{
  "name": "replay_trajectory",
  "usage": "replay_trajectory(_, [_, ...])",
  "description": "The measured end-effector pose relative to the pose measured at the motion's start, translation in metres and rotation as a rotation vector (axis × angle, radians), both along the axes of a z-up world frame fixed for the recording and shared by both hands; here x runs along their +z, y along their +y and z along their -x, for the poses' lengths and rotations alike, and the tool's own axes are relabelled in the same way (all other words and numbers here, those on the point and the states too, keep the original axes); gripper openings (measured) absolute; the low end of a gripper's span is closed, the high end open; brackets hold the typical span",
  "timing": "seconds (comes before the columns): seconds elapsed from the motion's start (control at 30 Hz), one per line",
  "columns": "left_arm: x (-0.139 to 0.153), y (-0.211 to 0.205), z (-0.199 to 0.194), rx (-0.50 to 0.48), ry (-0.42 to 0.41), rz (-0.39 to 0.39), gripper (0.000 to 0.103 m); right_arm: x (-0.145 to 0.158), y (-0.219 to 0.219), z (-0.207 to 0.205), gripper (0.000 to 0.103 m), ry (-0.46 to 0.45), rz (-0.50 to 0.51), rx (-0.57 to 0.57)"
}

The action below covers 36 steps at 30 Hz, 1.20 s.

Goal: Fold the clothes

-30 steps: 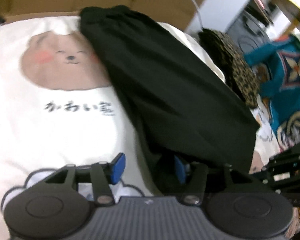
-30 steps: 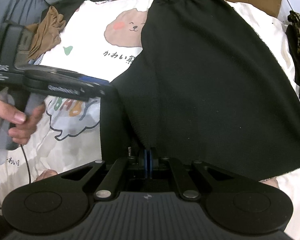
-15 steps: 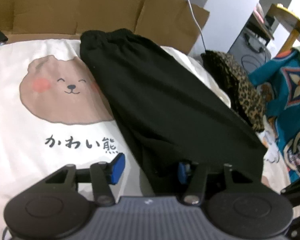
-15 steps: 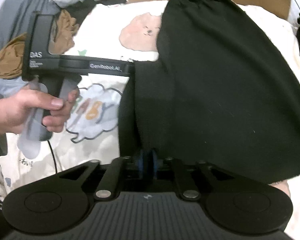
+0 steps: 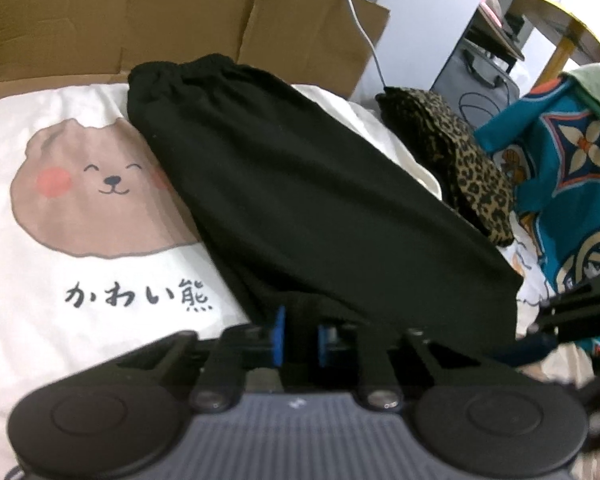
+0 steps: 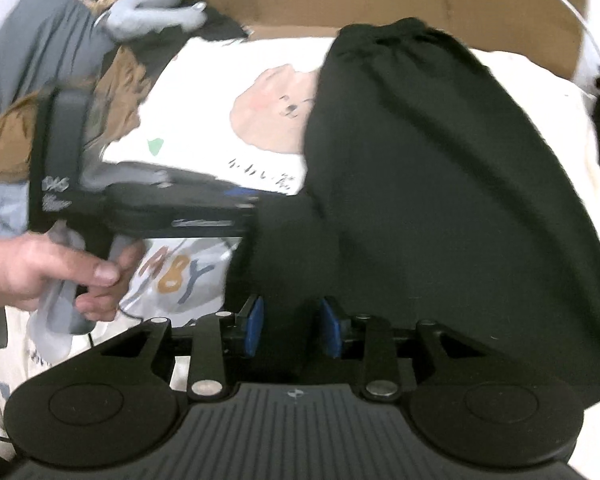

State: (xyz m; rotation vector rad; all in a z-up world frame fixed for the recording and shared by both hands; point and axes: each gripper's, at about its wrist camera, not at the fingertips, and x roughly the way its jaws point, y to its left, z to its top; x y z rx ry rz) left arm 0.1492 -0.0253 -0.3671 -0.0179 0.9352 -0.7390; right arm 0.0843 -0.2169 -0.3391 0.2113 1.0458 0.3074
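Note:
A black garment (image 5: 300, 184) with a gathered waistband lies lengthwise on a white bear-print sheet (image 5: 100, 184), its hem toward me. My left gripper (image 5: 300, 334) is at the hem's left corner. Its jaws are closing, and its blue pads pinch a bunch of the black cloth. In the right wrist view the same garment (image 6: 440, 168) fills the right half. My right gripper (image 6: 294, 328) hovers over the hem with its jaws opening. Cloth lies between the pads, but they do not press on it. A hand (image 6: 40, 272) holds the left gripper's handle.
Cardboard (image 5: 180, 20) stands behind the sheet. A leopard-print garment (image 5: 460, 160) and a teal patterned cloth (image 5: 560, 160) lie to the right. A brown garment (image 6: 16, 140) and a grey plush toy (image 6: 148, 8) lie at the far left.
The left jaws have drawn together onto the black hem. The right jaws, shut on the hem a second ago, have parted and let go of it.

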Motion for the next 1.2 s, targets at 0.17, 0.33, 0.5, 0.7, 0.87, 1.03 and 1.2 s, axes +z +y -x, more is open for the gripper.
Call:
replay_trajectory(0.17, [0.007,0.014,0.003,0.013,-0.006,-0.009,0.008,-0.012,-0.047,0.005,0.039,0.052,0.009,-0.145])
replay_trajectory(0.33, [0.017,0.028,0.011,0.019,-0.057,-0.057,0.007,-0.04,-0.079,0.007,0.039,0.128,0.108,-0.246])
replay_trajectory(0.5, [0.009,0.037,0.023,-0.001,-0.1,-0.152,0.006,-0.061,-0.086,0.013,0.038,0.141,0.164,-0.23])
replay_trajectory(0.7, [-0.002,0.053,0.028,0.013,-0.061,-0.227,0.006,-0.063,-0.087,0.015,0.038,0.143,0.175,-0.212])
replay_trajectory(0.87, [0.007,0.071,0.022,0.081,-0.037,-0.189,0.006,-0.062,-0.089,0.019,0.038,0.153,0.191,-0.211])
replay_trajectory(1.03, [0.018,0.049,0.016,0.036,-0.039,-0.098,0.008,-0.06,-0.095,0.02,0.037,0.158,0.202,-0.213])
replay_trajectory(1.2, [-0.003,0.021,0.019,-0.041,0.006,-0.102,0.008,-0.054,-0.111,0.024,0.037,0.167,0.205,-0.243])
